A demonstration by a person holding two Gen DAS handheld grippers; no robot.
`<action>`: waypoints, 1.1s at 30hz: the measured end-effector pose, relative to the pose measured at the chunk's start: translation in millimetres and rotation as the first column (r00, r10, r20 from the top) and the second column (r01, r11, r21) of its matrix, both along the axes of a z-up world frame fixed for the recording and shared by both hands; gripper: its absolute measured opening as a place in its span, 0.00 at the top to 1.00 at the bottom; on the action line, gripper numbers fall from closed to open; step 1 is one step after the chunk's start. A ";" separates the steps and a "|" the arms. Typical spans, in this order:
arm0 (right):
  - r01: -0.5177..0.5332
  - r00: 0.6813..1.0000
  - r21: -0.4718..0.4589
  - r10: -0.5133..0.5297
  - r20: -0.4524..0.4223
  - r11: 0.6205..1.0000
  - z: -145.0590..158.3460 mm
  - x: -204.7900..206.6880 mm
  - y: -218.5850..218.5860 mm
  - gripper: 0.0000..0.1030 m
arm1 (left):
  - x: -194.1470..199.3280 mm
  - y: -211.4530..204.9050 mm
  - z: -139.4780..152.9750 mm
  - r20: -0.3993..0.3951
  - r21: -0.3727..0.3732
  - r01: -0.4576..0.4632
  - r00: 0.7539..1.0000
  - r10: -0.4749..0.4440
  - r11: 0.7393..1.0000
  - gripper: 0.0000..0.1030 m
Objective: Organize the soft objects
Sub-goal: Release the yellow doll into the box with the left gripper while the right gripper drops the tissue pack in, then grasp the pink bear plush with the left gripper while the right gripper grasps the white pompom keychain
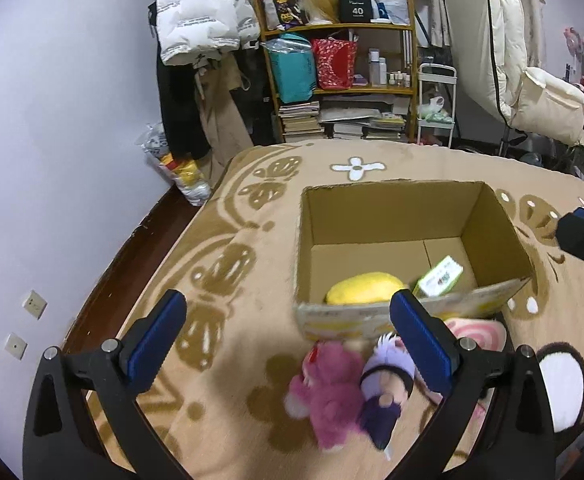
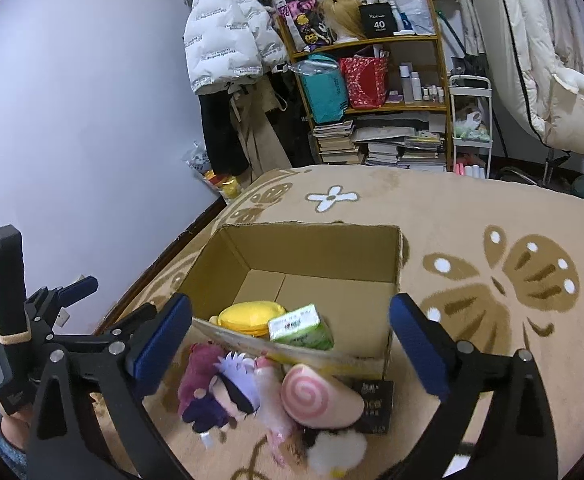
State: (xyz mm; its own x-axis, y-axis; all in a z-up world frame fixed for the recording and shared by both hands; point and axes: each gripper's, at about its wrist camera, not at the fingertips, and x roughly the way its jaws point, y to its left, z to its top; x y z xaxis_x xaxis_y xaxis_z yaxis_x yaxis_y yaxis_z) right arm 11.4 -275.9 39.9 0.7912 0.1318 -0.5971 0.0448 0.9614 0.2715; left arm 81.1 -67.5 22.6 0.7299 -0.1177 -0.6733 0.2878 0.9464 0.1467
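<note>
An open cardboard box [image 2: 304, 264] sits on a bed covered by a tan blanket [image 2: 472, 216] with a brown butterfly print. Two things lie inside it, against the near wall: a yellow plush [image 2: 249, 314] and a green-and-white pack [image 2: 300, 328]. Just outside that wall, on the blanket, a cluster of soft toys lies touching one another: one magenta bear [image 1: 328, 392], one doll [image 1: 384, 388] with pale lilac hair and dark clothes, one pink swirl-patterned cushion [image 2: 320, 398], a pale pink plush [image 2: 269, 396] between doll and cushion, and a white fluffy toy [image 2: 338, 454] nearest the camera. A flat black packet [image 2: 376, 406] rests against the box beside the cushion.

The left gripper [image 1: 287, 344] has its jaws spread wide and empty; the bear and doll show low between them, closer to the right-hand jaw, untouched. The right gripper [image 2: 292, 346] is likewise wide open and holds nothing; the toy cluster lies below and between its jaws, clear of both pads.
</note>
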 end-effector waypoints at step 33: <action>0.076 0.944 -0.005 -0.074 -0.321 0.997 -85.0 -29.2 0.1 0.00 | -12.4 34.2 -66.2 -0.192 0.030 -0.038 0.980 0.043 0.999 0.02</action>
